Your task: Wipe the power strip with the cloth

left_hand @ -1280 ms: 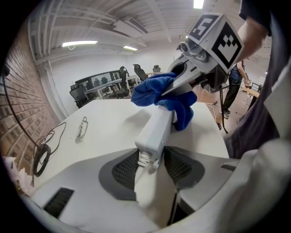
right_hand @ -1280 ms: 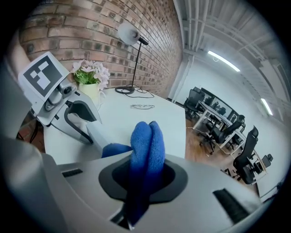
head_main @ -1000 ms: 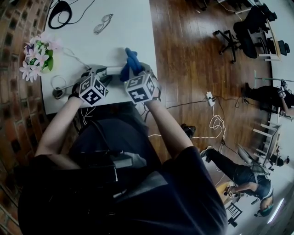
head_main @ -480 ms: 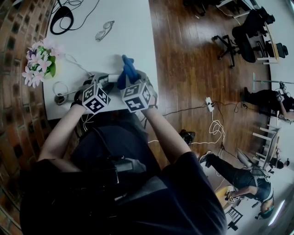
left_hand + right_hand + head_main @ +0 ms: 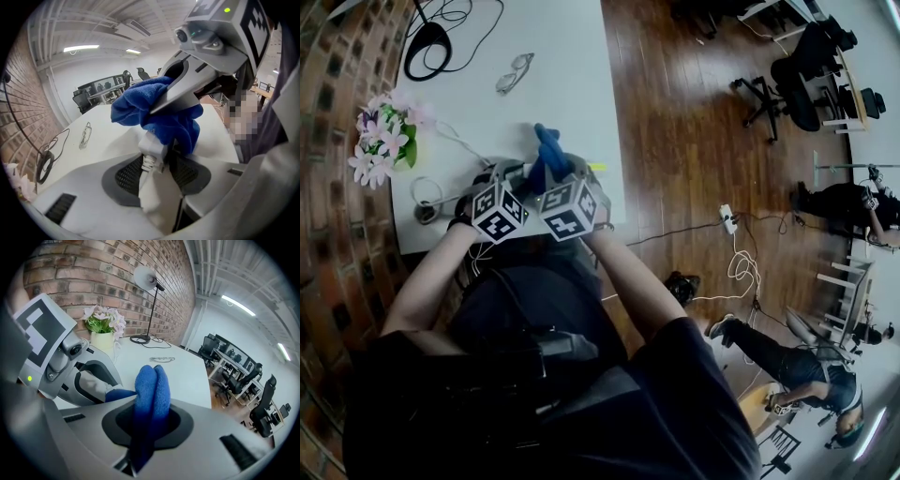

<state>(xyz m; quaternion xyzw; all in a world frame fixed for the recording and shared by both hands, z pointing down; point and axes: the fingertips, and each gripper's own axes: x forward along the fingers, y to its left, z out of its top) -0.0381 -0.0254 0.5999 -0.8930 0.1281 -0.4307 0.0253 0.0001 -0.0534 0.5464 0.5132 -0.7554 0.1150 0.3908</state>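
My left gripper (image 5: 157,172) is shut on one end of the white power strip (image 5: 151,146), where its cable comes out. A blue cloth (image 5: 157,112) lies bunched over the strip just beyond the left jaws. My right gripper (image 5: 147,423) is shut on that cloth (image 5: 151,385), which sticks up between its jaws. In the head view both grippers are close together at the near edge of the white table (image 5: 572,56), left gripper (image 5: 508,178) beside right gripper (image 5: 551,173), with the cloth (image 5: 546,152) poking out past them. The strip's far part is hidden under the cloth.
A vase of pink flowers (image 5: 382,131) stands at the table's left edge, with a coiled cable (image 5: 427,202) near it. Glasses (image 5: 514,73) and a black lamp base (image 5: 427,39) lie farther back. Office chairs (image 5: 797,75) stand on the wooden floor to the right.
My right gripper has slid left with the cloth, closing the gap to the left gripper. The left gripper has kept its hold on the strip.
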